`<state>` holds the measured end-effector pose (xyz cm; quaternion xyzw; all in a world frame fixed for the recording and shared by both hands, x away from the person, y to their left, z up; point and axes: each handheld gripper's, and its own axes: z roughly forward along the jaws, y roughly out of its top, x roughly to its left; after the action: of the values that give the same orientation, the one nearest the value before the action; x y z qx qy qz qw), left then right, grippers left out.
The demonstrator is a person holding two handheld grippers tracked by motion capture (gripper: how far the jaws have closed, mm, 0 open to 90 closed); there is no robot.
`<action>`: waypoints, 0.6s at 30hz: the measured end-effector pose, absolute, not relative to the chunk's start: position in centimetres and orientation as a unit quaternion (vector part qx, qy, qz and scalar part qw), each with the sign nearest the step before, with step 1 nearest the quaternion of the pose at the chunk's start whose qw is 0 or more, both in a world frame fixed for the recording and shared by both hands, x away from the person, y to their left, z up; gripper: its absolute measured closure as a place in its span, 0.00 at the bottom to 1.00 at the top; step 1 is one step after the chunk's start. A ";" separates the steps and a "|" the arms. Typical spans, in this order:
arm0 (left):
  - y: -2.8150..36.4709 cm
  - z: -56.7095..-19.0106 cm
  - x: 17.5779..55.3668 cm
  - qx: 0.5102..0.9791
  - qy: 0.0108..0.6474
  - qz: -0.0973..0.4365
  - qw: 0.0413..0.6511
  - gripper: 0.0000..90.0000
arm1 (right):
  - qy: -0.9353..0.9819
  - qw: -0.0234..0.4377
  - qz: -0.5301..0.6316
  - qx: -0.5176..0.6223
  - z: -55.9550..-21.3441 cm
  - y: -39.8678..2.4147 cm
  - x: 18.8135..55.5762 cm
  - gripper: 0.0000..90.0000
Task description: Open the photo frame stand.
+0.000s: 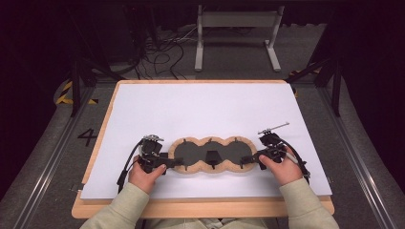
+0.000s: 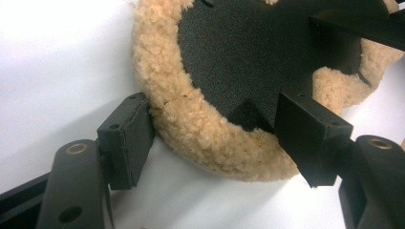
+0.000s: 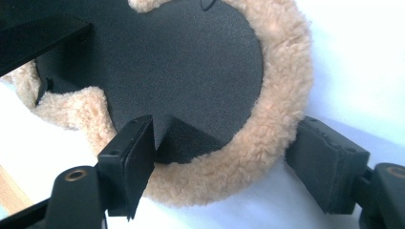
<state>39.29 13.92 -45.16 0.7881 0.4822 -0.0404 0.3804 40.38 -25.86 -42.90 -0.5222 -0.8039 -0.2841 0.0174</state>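
A long three-lobed pad [image 1: 210, 155] with a tan fleece rim [image 2: 210, 138] and a black centre [image 2: 248, 52] lies flat on the white board [image 1: 191, 105]. My left gripper [image 1: 177, 162] is at its left end and straddles the rim: one pad rests against the fleece's outer edge, the other stands over the black inside by a small wedge-shaped tab. My right gripper [image 1: 246, 160] straddles the right end's rim [image 3: 267, 124] the same way. The fleece between both pairs of pads looks unsqueezed. In the gripper views, the left gripper [image 2: 215, 138] and right gripper [image 3: 224, 157] each show both pads.
The white board lies on a wooden tabletop whose front edge [image 1: 205, 207] shows near the person's sleeves. Behind the table, a white metal frame [image 1: 236, 33] and loose cables [image 1: 162, 52] are on the dark floor. Black stand legs [image 1: 76, 86] flank the far corners.
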 end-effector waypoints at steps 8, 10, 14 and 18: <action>13.8 -44.9 39.2 0.784 0.488 -0.020 0.384 0.38 | -0.809 0.006 -0.269 -0.523 -42.5 -25.4 40.2 0.31; 13.7 -44.8 39.1 0.781 0.490 -0.018 0.385 0.39 | -0.809 0.004 -0.268 -0.523 -42.5 -25.4 40.1 0.31; 14.2 -44.3 39.0 0.775 0.492 0.002 0.397 0.41 | -0.805 -0.006 -0.280 -0.523 -42.1 -25.4 39.8 0.37; 14.5 -43.6 38.7 0.771 0.487 0.021 0.410 0.42 | -0.806 -0.014 -0.282 -0.520 -41.9 -25.0 39.7 0.38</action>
<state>38.69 14.46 -43.62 0.7707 0.4870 0.0206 0.4103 39.70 -25.04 -41.93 -0.5199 -0.8062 -0.2820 -0.0138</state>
